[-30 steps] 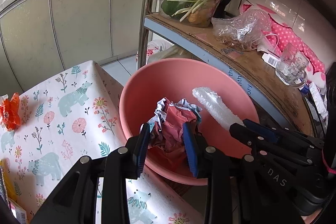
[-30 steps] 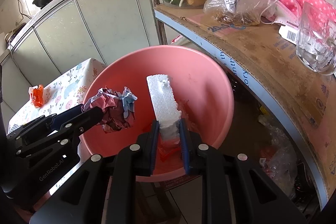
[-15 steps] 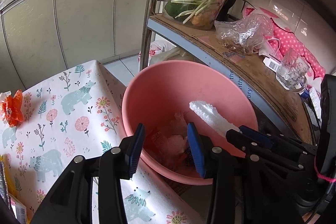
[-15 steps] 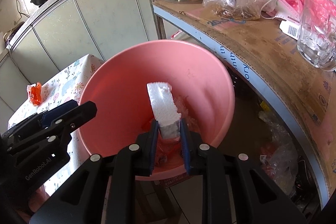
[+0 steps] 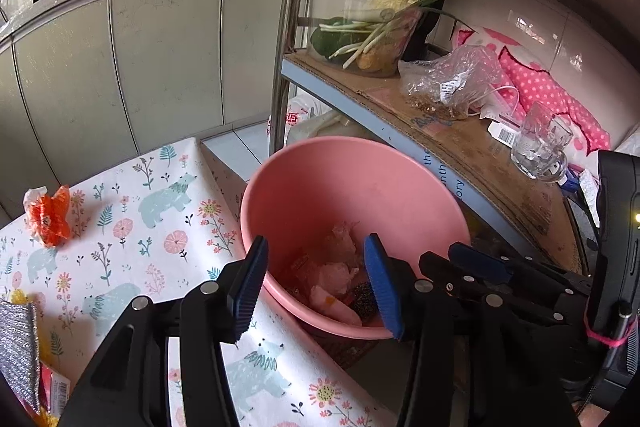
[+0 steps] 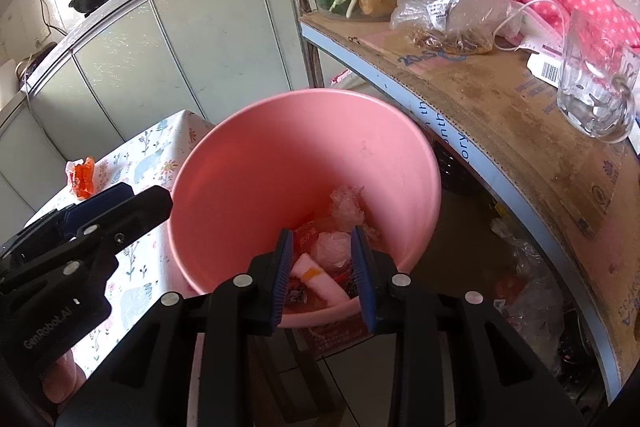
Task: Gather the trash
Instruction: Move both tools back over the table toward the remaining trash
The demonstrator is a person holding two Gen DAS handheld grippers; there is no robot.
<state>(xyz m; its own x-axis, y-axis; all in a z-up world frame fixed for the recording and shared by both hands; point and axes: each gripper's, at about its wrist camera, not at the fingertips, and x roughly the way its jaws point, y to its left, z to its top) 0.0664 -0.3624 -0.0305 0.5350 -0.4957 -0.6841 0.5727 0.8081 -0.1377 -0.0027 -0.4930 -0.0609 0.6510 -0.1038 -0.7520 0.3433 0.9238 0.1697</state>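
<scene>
Both the left gripper (image 5: 316, 281) and right gripper (image 6: 322, 273), at lower centre, have just been opening above the round pink plastic basin (image 6: 280, 131); nothing is pinched. Crumpled trash (image 6: 336, 247) lies on its bottom, evidently dropped for collection. An orange wrapper (image 5: 48, 219) remains on the floral tablecloth (image 5: 132, 227), centre left.

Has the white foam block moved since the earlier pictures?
Yes. The white foam block has dropped from the right gripper, which has just been opening, to the pink plastic basin's bottom.
</scene>
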